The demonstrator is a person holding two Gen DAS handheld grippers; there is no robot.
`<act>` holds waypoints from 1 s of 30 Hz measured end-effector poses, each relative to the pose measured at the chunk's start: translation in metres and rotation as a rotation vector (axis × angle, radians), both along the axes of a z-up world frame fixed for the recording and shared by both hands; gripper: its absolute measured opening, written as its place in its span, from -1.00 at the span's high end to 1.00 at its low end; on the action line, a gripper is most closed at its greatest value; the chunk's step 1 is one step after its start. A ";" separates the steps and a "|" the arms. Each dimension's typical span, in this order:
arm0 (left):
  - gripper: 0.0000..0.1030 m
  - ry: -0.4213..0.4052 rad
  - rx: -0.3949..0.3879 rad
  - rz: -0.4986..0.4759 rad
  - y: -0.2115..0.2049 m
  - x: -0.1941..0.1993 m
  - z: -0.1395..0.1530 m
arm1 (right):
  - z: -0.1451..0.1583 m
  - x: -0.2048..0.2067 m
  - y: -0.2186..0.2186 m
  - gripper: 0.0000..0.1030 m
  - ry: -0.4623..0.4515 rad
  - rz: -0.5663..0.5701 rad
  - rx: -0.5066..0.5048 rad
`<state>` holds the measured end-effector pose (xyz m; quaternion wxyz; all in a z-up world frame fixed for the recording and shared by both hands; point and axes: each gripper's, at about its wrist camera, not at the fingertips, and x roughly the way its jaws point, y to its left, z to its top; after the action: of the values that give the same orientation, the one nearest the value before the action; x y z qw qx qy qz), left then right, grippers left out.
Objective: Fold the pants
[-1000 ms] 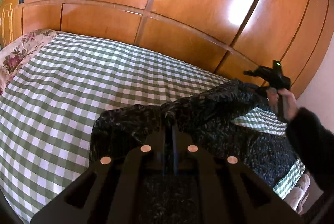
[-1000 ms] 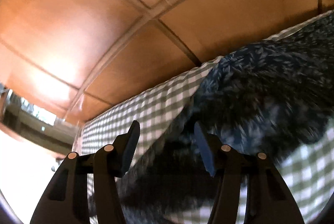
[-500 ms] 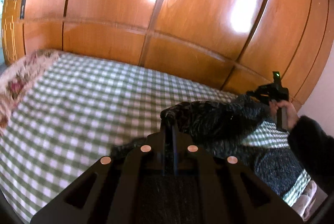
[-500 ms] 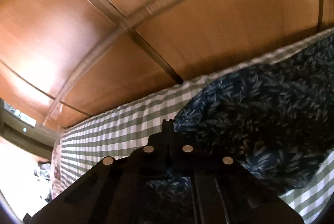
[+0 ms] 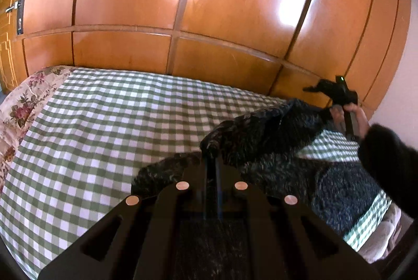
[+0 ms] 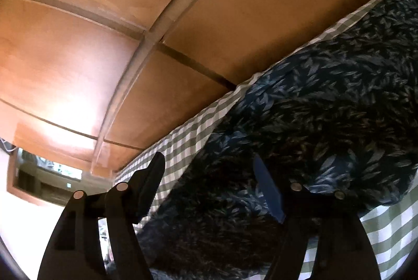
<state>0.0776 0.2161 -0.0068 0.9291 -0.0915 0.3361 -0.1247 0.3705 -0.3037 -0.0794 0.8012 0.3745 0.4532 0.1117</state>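
Dark blue leaf-print pants [image 5: 263,139] lie on a green-checked bed [image 5: 104,128]. My left gripper [image 5: 212,152] is shut on a bunched edge of the pants and holds it above the bed. In the left wrist view my right gripper [image 5: 337,94] is at the far right, by the raised other end of the pants. In the right wrist view the right gripper [image 6: 209,170] is open, with the pants [image 6: 313,123] lying between and beyond its fingers [image 6: 269,191].
A tall wooden wardrobe [image 5: 209,5] runs along the far side of the bed. A floral pillow [image 5: 23,102] lies at the bed's left end. A pale cloth [image 5: 384,235] hangs at the bed's near right corner.
The right gripper was open a second ago, shut on the pants half a second ago, and is open again. The left gripper stayed shut on the pants, which it lifted.
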 end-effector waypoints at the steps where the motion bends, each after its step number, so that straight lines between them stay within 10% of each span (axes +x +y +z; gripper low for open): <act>1: 0.92 0.005 -0.007 0.000 0.001 -0.001 -0.002 | 0.000 0.002 0.002 -0.35 0.009 -0.003 -0.013; 4: 0.92 0.015 -0.018 -0.008 0.002 -0.006 -0.007 | -0.008 0.013 0.012 -0.12 0.049 0.011 -0.059; 9: 0.92 0.022 0.000 -0.016 0.000 -0.008 -0.008 | -0.011 0.031 0.027 0.84 0.063 0.041 -0.206; 22: 0.91 -0.081 0.078 0.230 0.034 0.075 0.032 | 0.087 -0.081 -0.008 0.91 -0.241 0.082 -0.188; 30: 0.87 -0.041 0.050 0.233 0.046 0.016 0.004 | 0.057 -0.223 -0.013 0.94 -0.238 0.129 -0.208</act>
<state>0.0940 0.2620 -0.0030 0.9460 -0.1040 0.3069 -0.0094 0.1470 -0.3169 -0.0221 0.8749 0.2436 0.3871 0.1591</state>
